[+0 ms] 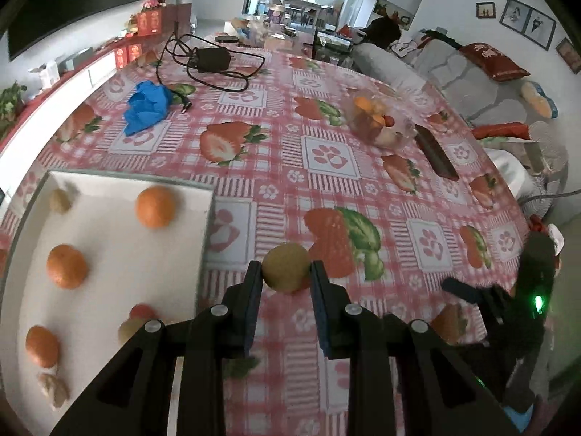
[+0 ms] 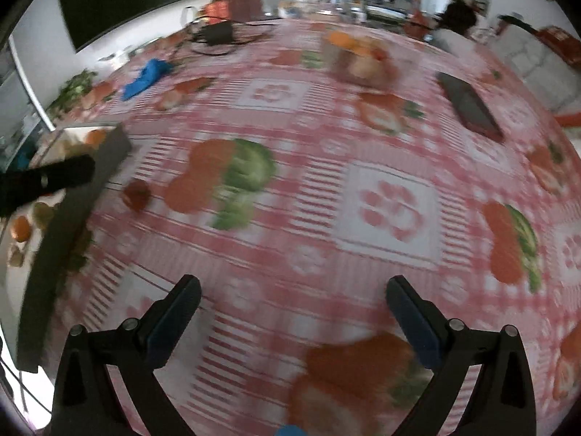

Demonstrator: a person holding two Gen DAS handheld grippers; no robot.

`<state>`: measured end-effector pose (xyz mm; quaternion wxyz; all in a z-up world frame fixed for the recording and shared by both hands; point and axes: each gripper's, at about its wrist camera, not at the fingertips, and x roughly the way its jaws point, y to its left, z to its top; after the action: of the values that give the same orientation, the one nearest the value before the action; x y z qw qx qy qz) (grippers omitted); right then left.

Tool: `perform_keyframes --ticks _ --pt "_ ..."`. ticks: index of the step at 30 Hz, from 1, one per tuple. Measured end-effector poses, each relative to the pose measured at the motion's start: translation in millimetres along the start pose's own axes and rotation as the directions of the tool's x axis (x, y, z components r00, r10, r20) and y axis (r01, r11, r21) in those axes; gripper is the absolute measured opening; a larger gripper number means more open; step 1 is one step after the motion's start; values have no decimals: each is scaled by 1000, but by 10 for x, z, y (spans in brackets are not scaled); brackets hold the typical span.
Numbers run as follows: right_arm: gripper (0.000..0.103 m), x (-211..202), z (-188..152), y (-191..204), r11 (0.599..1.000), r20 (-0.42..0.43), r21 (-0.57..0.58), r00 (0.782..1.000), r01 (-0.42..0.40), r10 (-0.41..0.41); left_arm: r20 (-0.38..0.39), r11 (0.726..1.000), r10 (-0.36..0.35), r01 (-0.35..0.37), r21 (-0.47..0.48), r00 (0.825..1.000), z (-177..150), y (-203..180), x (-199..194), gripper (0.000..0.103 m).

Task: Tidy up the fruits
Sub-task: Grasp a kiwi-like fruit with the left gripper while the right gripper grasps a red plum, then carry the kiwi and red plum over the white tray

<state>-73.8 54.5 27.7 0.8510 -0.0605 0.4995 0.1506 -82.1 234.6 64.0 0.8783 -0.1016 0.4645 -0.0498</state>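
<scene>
Kiwi sat pinched between the jaws of the left gripper, held at the very tips, above the desk just right of the white tray. Grip looked shallow: a round fruit caught only at the tips could have rolled or slipped out on the way over the tray's rim. Kiwi's long axis ran roughly across the jaws; which end led could not be told. Oranges lay spaced in the tray. Right gripper hung wide open, holding nothing.

No legible text; markings on red boxes too blurred.
</scene>
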Motion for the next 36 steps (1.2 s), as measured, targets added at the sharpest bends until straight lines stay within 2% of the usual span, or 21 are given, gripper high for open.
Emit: perform_keyframes --ticks 3,9,16,17,18,19,20,22,23,24,36 --pt "103 52 99 145 999 -11 -3 999 -52 52 0 1000 -24 24 -7 1000 -95 66 -90 29" --pt "103 120 177 392 997 -14 -28 997 -73 73 1 998 -45 45 -37 999 -225 213 -209 29" --pt "102 157 277 735 990 10 -102 995 -96 97 33 999 7 -5 -50 999 -319 313 -374 29" --pt "98 174 285 790 989 12 -111 995 -98 100 34 999 14 -13 -53 999 -341 334 -396 29" --pt "83 188 286 835 987 11 -120 995 -102 104 33 998 18 -17 -55 999 -351 353 -405 29" --pt "75 211 283 879 986 2 -130 995 -103 104 32 998 27 -25 -58 999 -370 375 -419 29" --pt "70 211 273 935 986 16 -152 997 -68 71 30 998 35 -33 -58 999 -386 387 -431 29" --pt "49 198 256 1005 982 26 -177 997 -70 76 31 997 47 -45 -60 998 -409 416 -453 29" --pt "32 183 250 1032 980 26 -186 997 -73 79 32 997 54 -52 -61 998 -423 424 -468 29" --pt "25 173 249 1043 979 22 -189 996 -75 81 31 996 59 -57 -61 998 -432 426 -475 29" --pt "25 -203 113 856 986 15 -133 994 -103 106 26 994 104 -103 -48 994 -589 414 -679 29"
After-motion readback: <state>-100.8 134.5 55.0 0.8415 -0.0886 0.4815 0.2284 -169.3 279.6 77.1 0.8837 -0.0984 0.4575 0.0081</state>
